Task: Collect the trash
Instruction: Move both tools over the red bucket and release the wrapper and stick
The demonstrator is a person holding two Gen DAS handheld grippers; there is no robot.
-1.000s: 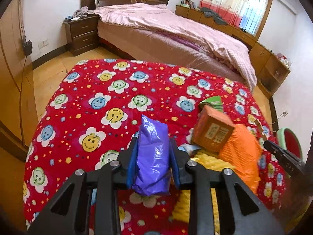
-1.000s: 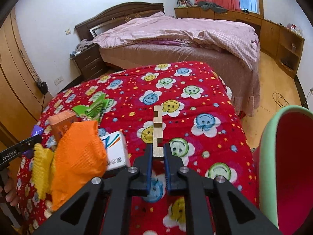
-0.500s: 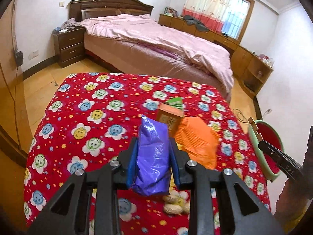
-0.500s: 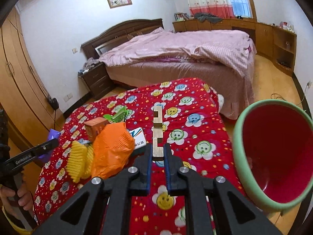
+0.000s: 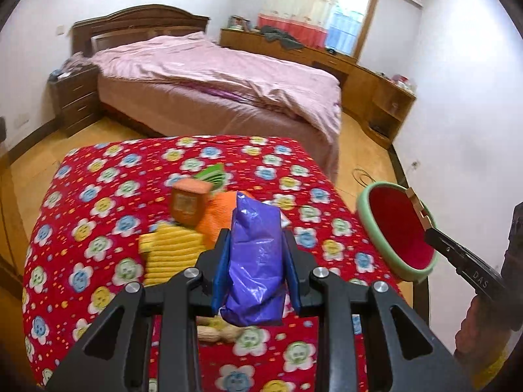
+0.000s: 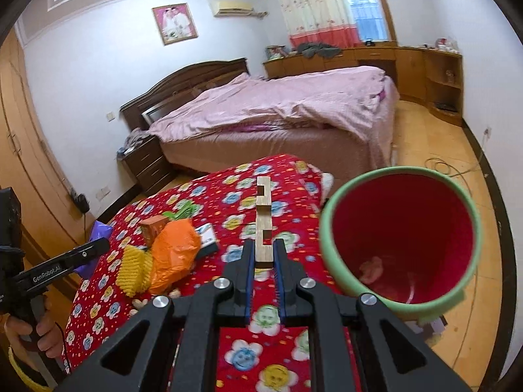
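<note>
Bedroom, red smiley quilt (image 5: 108, 202), pink bed (image 5: 228, 78)

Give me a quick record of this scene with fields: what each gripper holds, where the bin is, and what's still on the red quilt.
left gripper: shut on purple bag
right gripper: shut on notched wooden strip
bin: green outside, red inside, beside the quilt's right edge, mouth tilted toward the cameras
bin contents: one small pale scrap, unclear what
quilt: red with smiley flowers
left on quilt: orange bag, yellow ribbed item, orange box, green packet, small white box, peanuts
</note>
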